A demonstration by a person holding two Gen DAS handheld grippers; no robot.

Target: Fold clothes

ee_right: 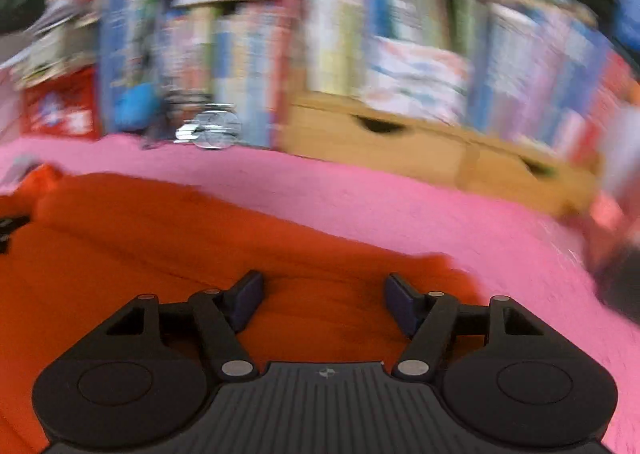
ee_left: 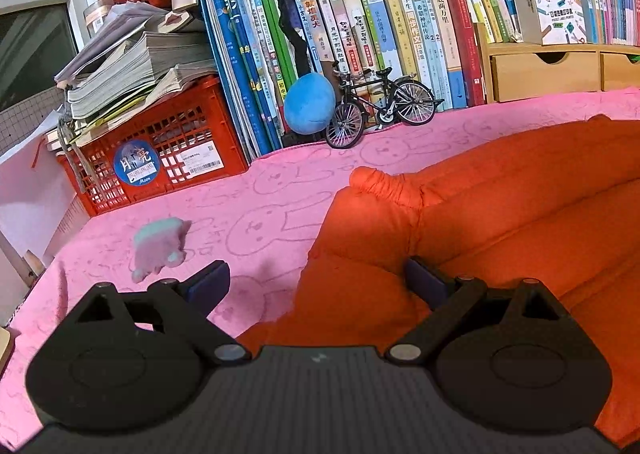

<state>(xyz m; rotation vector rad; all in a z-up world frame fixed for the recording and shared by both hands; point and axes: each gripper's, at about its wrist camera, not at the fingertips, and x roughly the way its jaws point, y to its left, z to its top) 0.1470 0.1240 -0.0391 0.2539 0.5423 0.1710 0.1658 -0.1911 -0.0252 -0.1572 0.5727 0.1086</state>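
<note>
An orange garment [ee_left: 500,221] lies spread on the pink rabbit-print cloth [ee_left: 260,197], its gathered cuff [ee_left: 380,181] pointing toward the books. My left gripper [ee_left: 318,280] is open, straddling the garment's left edge, one finger over the pink cloth and the other over orange fabric. In the blurred right wrist view the same orange garment [ee_right: 168,246] fills the lower left. My right gripper [ee_right: 324,294] stands open just above it, near its right-hand edge, with nothing between the fingers.
A small pink and teal plush [ee_left: 160,246] lies on the cloth at left. Behind stand a red crate [ee_left: 160,161] with stacked papers, a row of books [ee_left: 360,25], a blue plush ball [ee_left: 310,103], a model bicycle [ee_left: 380,105] and wooden drawers [ee_left: 548,69].
</note>
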